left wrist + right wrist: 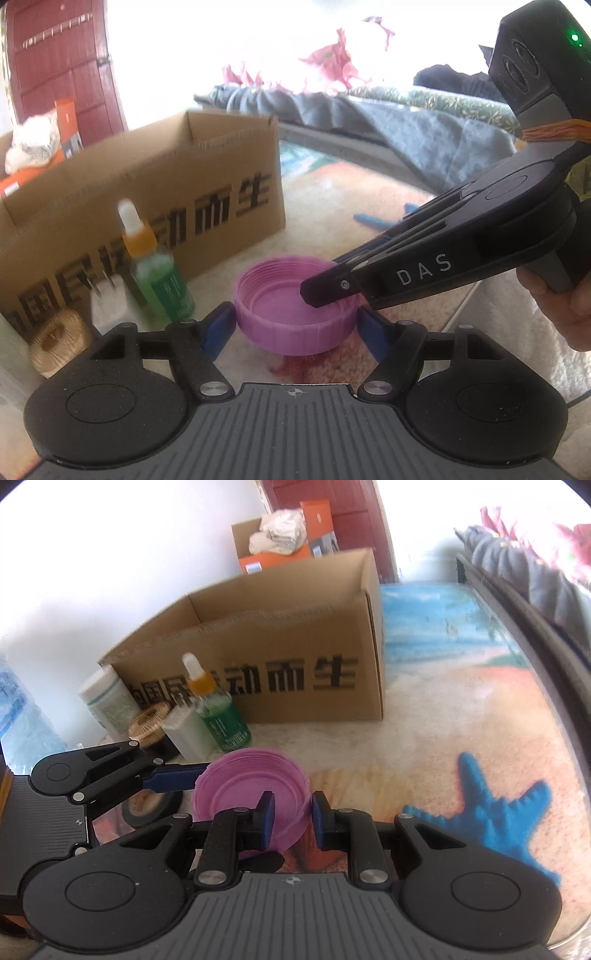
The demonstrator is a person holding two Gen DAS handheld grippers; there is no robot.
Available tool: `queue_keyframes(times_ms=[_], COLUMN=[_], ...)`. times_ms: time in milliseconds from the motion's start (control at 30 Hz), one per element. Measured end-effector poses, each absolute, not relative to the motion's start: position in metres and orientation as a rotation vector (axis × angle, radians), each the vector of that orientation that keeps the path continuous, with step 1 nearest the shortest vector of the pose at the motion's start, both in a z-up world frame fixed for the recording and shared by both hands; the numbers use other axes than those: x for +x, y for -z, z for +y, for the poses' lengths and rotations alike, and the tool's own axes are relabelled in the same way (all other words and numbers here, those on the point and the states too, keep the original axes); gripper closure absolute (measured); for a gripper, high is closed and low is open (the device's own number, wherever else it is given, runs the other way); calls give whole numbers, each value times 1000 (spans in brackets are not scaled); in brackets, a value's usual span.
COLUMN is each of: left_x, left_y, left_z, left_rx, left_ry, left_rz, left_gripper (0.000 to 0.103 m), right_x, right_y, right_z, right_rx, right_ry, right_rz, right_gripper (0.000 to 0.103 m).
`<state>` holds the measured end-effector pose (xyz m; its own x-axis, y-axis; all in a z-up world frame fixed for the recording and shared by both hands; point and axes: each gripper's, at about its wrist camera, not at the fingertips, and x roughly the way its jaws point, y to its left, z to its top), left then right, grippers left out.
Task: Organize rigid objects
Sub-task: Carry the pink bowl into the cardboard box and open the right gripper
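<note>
Both grippers are on the pink lid point(295, 314) at once, and it sits open side up near the middle of the counter point(461, 709), in front of the cardboard box point(266, 657). The left gripper point(296, 326) straddles it, blue pads on the outer wall at 9 and 3 o'clock; the jaws stand wide and look to be touching the ribbed side, though I cannot tell how hard they press. The right gripper point(293, 821) comes in from the 3 o'clock side, jaws drawn nearly together and pinching the lid's rim, one finger inside the bowl, one outside.

Here is the danger, as I read it: two grips on one light lid. If either hand pulls away before the other lets go, the lid could twist, flip or skid off across the glossy counter. That thin rim pinch could also slip, being a narrow hold on a curved wall.

Crowding at 10 o'clock too: a green dropper bottle point(219, 716) stands upright just beside the lid, with a white block point(186, 734), a spool of twine point(59, 341) and a roll of black tape point(147, 806) close by. A sideways sweep could topple the bottle.

The box is open-topped and tall, so a low carry risks clipping its front edge.
</note>
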<state>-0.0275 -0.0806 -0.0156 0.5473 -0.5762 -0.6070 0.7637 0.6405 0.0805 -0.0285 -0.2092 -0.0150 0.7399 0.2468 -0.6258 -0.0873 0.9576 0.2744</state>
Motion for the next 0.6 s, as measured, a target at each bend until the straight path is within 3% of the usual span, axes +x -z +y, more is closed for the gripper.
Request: queue_keyframes(times_ms=[367,600], left_x=[-23,33], left_y=[-62,-93], left_z=[-72,-59], left_rx=[397,369], left_ry=[740,670], left_rz=[312,336], left_gripper=[30,30], right_x=[-21,49], right_y=[-79,-114], right_z=[-197,-189], right_rx=[87,79], right_ry=[-228,-339], right_rz=[513,524], right_gripper=[80,79])
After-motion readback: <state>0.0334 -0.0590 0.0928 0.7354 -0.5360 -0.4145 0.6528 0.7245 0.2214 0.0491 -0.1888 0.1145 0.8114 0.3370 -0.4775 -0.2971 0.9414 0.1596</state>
